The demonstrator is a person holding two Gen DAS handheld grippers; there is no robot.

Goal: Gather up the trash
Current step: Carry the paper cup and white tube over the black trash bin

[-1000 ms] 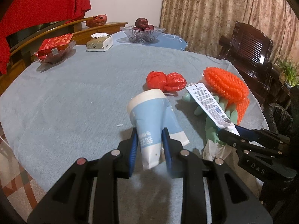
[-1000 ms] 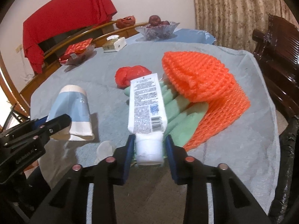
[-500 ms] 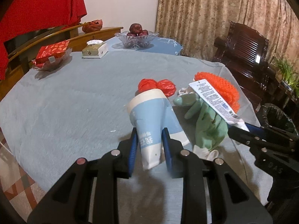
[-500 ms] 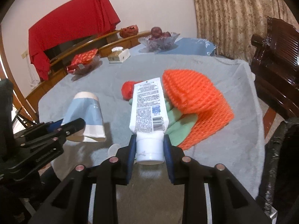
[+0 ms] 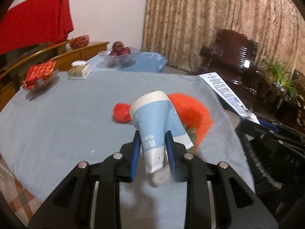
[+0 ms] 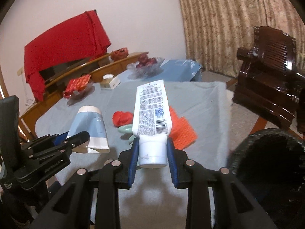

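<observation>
Two pieces are lifted above the surface [image 5: 57,118]: the left hand-held gripper [image 5: 152,148] clamps a cup [image 5: 156,122], the right hand-held gripper [image 6: 152,152] a tube [image 6: 150,110]. Neither is in the bin [image 6: 270,164] yet; a glove [image 6: 124,129], netting [image 6: 181,129] and red wad [image 6: 122,118] remain.

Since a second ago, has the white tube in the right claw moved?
Yes. The white tube has lifted up and away from the orange net, toward the black bin.

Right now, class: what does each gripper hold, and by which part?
The left gripper clamps the crushed blue-and-white paper cup near its flattened base end. The right gripper clamps the white tube by its cap end.
</observation>
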